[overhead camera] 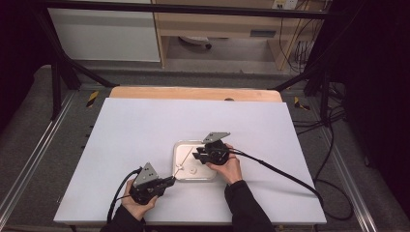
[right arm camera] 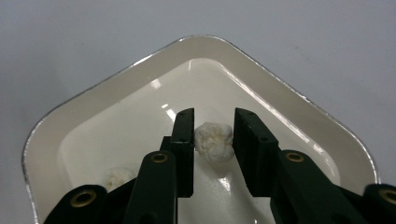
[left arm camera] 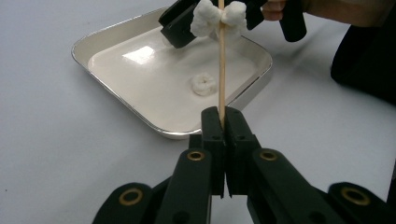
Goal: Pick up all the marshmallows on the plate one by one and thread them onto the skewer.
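My left tongs [left arm camera: 223, 122] were pinching a thin wooden skewer [left arm camera: 221, 70] low on its shaft, over the white counter [overhead camera: 145, 135] beside the shallow white metal-rimmed tray [right arm camera: 280, 116]. A fluffy white marshmallow piece [left arm camera: 219, 17] sat on that stick — my right tongs [right arm camera: 213, 140] bracketed it, one jaw touching, the other just clear.

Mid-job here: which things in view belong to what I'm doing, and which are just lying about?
In the job:
wooden skewer, clamped in the left gripper
white puffs on it
loose puff
tray
right gripper, fingers around a puff

Lying about:
wooden shelf
floor cables
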A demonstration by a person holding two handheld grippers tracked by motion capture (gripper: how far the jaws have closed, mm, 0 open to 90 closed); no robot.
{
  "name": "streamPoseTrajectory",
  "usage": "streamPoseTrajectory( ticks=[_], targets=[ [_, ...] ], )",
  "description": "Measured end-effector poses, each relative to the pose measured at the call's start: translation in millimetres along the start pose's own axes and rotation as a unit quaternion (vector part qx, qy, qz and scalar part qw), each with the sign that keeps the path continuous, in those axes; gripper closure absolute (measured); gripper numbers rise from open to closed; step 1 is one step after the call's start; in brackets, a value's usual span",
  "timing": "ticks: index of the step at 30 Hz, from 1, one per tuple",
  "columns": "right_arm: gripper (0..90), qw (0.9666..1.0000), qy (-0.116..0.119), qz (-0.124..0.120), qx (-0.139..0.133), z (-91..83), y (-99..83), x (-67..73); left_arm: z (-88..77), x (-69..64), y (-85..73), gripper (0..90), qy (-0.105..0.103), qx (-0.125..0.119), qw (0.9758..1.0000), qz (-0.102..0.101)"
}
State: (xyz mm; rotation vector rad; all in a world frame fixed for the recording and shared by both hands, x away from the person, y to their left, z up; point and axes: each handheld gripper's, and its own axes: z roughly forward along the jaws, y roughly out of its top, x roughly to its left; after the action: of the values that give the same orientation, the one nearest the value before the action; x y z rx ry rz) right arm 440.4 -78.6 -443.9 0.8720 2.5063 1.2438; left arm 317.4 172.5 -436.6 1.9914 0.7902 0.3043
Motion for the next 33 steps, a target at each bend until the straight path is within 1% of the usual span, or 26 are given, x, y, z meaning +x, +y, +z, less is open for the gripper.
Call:
streamPoseTrajectory(
  ticks=[4,7,15,17,22,26,29,33],
  targets=[
    [70.3,1.0000,0.005,0.007,-0.005,-10.4,4.2,0.3,0.2,-0.9,0.1,88.0,-0.001,0.001,1.0000,0.002],
    [70.6,0.9997,0.014,0.015,-0.011,-18.2,5.9,0.8,0.5,-1.4,0.1,88.0,-0.001,0.000,1.0000,0.002],
    [71.1,0.9985,0.029,0.036,-0.030,-37.5,6.3,3.8,0.7,-2.0,0.1,88.0,-0.002,0.001,1.0000,0.004],
    [71.3,0.9976,0.036,0.045,-0.037,-43.0,5.1,4.4,0.9,-2.2,0.1,88.0,-0.002,0.001,1.0000,0.004],
    [71.3,0.9955,0.049,0.057,-0.058,-57.5,1.9,5.3,1.3,-2.8,0.2,88.0,-0.004,0.002,1.0000,0.006],
    [71.4,0.9937,0.055,0.064,-0.074,-69.4,0.5,5.8,1.5,-3.3,0.3,88.0,-0.004,0.002,1.0000,0.007],
    [71.6,0.9915,0.065,0.073,-0.086,-76.7,-0.8,6.4,1.4,-3.9,0.3,88.0,-0.004,0.002,1.0000,0.007],
    [71.7,0.9892,0.071,0.081,-0.099,-85.6,-1.6,6.3,2.0,-4.8,0.3,88.0,-0.006,0.002,0.9999,0.008]
  ],
)
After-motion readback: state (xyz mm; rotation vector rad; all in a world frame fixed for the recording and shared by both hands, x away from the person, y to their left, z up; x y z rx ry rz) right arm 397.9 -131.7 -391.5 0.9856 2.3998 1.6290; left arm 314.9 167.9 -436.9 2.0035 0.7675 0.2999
